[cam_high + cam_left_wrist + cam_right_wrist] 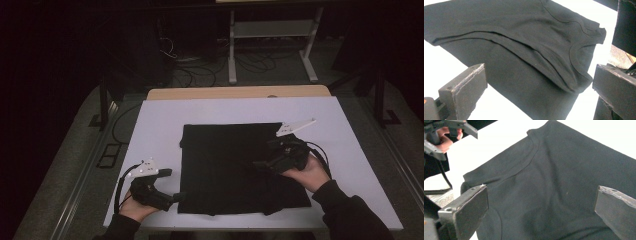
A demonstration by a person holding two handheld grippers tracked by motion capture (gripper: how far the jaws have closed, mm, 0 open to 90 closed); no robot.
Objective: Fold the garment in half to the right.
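Note:
A black T-shirt [235, 165] lies folded flat on the white table [160, 125]. My left gripper [176, 196] sits low at the shirt's near left corner, held in a hand. In the left gripper view its jaws stand wide apart, open [539, 75], with the shirt [524, 57] and its neckline [584, 50] ahead and nothing pinched. My right gripper [261, 165] hovers over the right half of the shirt. Its jaws are also open [541, 192], above the cloth [564, 170], with no fold between the pads. The left gripper [454, 127] appears far off in the right gripper view.
Bare white tabletop [350, 130] surrounds the shirt on all sides. A wooden edge [240, 92] runs along the table's far side. Beyond it, on the dark floor, stand a white metal frame [270, 30] and loose cables [200, 70].

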